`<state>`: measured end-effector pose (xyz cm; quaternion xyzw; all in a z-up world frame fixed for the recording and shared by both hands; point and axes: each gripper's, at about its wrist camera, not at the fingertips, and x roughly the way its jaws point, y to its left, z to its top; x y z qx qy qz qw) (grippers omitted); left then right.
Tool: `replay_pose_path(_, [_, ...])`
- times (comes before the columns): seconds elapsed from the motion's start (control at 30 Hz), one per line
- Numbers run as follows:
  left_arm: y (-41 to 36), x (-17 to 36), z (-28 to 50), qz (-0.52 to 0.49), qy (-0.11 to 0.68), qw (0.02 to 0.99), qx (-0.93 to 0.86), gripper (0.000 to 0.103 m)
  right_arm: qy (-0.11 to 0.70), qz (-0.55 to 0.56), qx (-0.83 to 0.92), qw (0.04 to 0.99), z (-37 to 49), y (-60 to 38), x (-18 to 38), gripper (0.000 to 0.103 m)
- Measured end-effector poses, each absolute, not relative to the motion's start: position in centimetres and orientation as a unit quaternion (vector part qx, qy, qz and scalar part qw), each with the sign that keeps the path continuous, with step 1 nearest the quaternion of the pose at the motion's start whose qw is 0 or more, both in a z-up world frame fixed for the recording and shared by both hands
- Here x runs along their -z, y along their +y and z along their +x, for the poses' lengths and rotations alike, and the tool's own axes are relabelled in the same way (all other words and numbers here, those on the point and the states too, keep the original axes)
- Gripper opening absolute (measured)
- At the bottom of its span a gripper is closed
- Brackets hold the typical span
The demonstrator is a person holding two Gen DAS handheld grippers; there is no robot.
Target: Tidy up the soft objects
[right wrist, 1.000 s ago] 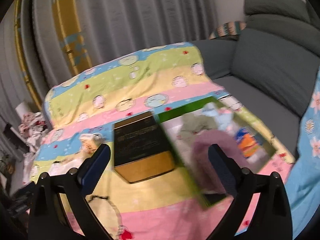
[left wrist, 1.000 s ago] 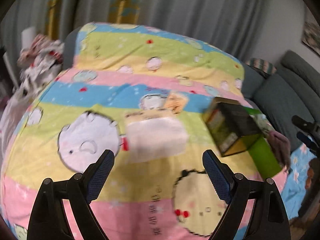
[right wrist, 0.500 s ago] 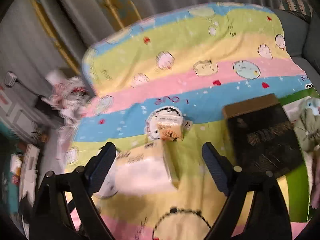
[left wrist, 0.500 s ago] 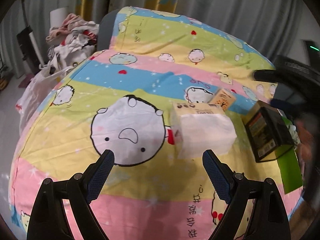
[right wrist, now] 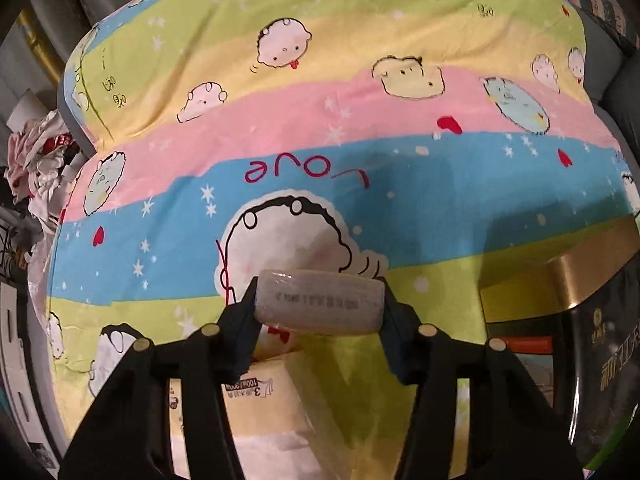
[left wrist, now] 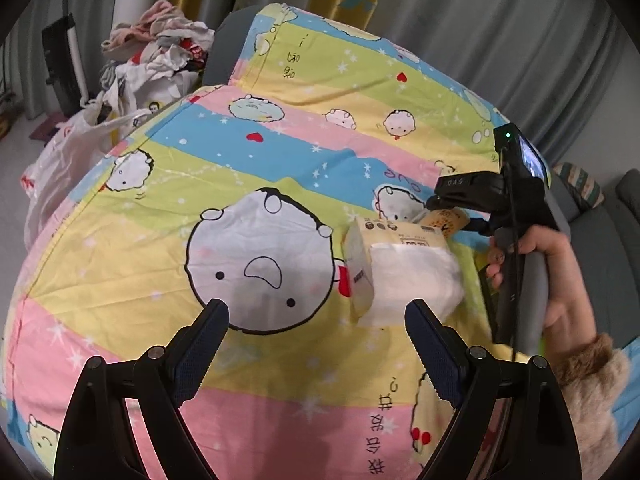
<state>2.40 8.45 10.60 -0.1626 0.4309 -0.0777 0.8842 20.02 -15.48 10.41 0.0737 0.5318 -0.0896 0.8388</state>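
I'm working over the striped cartoon bedsheet point(left wrist: 280, 152), which fills both wrist views. At four o'clock in the right wrist view sits the dark box with the gold lid point(right wrist: 560, 300), which I judge to be the likely bin for sorting, though I can't confirm that. The large tissue pack point(left wrist: 404, 272) lies at three o'clock of centre in the left wrist view, flat on the sheet, and shows again at six o'clock beneath my right jaws.

My right gripper point(right wrist: 320, 304) has just been closing, and the small tissue packet point(right wrist: 320, 304) now sits crosswise between the jaws, both pads against its ends at roughly half spread. So the step in hand is the pick of that small packet, just beyond the large pack.

My left gripper point(left wrist: 316, 336) hangs wide apart and empty, short of the large pack at five o'clock of the white cartoon face.

Next I'd want a firm pinch without crushing, then a clean lift clear of the large pack before carrying toward two o'clock.
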Motion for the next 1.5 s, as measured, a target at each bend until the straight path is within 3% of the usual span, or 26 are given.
replay_pose_path(0.23, [8.8,-10.6,2.2,-0.168,0.430,0.884,0.074,0.090,0.472,0.042,0.052,0.879,15.3,-13.5,-15.8,0.051])
replay_pose_path(0.43, [8.4,-10.6,2.0,-0.162,0.431,0.884,0.074,0.090,0.411,0.058,-0.014,0.910,6.4,-12.5,-19.8,0.051])
replay_pose_path(0.63, [7.6,-10.4,1.7,-0.149,0.435,0.885,0.075,0.090,0.380,0.068,0.015,0.922,-1.0,-12.4,-15.8,0.051])
replay_pose_path(0.97, [5.6,-10.0,1.0,-0.119,0.448,0.881,0.092,0.090,0.446,0.078,0.055,0.890,-5.7,-14.2,-9.7,0.055])
replay_pose_path(1.03, [5.2,-9.7,0.9,-0.115,0.455,0.878,0.096,0.090,0.471,0.090,0.045,0.877,-6.3,-14.6,-9.1,0.074])
replay_pose_path(1.23, [3.8,-8.9,0.2,-0.114,0.476,0.864,0.121,0.090,0.475,0.086,0.050,0.875,-9.3,-15.3,-10.2,0.079])
replay_pose_path(1.43, [1.9,-7.4,-2.1,-0.129,0.494,0.839,0.186,0.090,0.446,0.150,0.043,0.881,-10.3,-18.3,-12.5,0.079])
replay_pose_path(1.5, [1.0,-7.5,-3.1,-0.140,0.493,0.830,0.218,0.083,0.446,0.177,0.030,0.877,-10.4,-19.3,-12.4,0.077])
